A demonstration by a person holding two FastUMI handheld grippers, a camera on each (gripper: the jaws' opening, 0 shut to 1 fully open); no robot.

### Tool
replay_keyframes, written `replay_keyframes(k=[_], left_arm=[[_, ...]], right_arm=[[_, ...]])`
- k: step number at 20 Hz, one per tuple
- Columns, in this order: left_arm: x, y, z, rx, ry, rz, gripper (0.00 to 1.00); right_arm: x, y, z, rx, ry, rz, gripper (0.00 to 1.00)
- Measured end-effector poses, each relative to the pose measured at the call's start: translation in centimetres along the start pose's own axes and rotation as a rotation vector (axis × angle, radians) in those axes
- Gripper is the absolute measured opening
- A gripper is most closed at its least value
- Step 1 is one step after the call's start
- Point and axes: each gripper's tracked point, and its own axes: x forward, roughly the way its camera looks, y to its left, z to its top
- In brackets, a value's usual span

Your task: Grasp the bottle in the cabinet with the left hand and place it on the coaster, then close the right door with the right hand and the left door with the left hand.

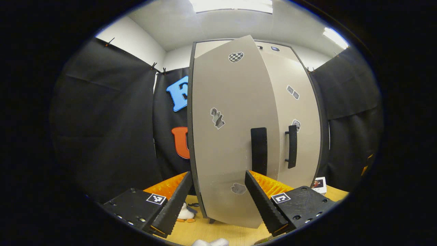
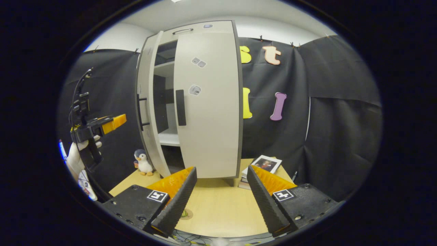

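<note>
The closing of the left door (image 1: 235,136) is in hand; the left gripper (image 1: 215,200), released, is positioned at 6 o'clock. A forward push is required.

left gripper view: close, facing left door (image 1: 232,136) | right gripper view: farther; shared cabinet (image 2: 205,102)

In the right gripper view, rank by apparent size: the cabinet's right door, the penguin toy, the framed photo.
1. Right door, by far the largest.
2 and 3. Penguin toy and framed photo look alike in size; the fisheye view and differing angles make ranking them unsure.
</note>
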Motion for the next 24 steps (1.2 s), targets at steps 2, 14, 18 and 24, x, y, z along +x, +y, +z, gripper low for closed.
replay_keyframes(k=[2,14,18,24], left_arm=[[-0.6,-0.6,-0.2,-0.001,0.008,-0.012,0.96],[-7.9,-2.6,-2.3,-0.029,0.074,-0.05,0.96],[-11.0,-1.8,-3.2,-0.004,0.082,-0.015,0.96],[-13.8,-1.4,-4.7,-0.018,0.114,-0.014,0.96]], right_arm=[[-0.1,0.5,0.2,-0.006,-0.006,0.004,0.97],[-0.5,1.8,1.4,0.008,-0.066,-0.039,0.97],[-0.5,2.7,0.9,0.011,-0.068,-0.031,0.97],[-0.5,3.9,0.5,0.002,-0.088,-0.031,0.97]])
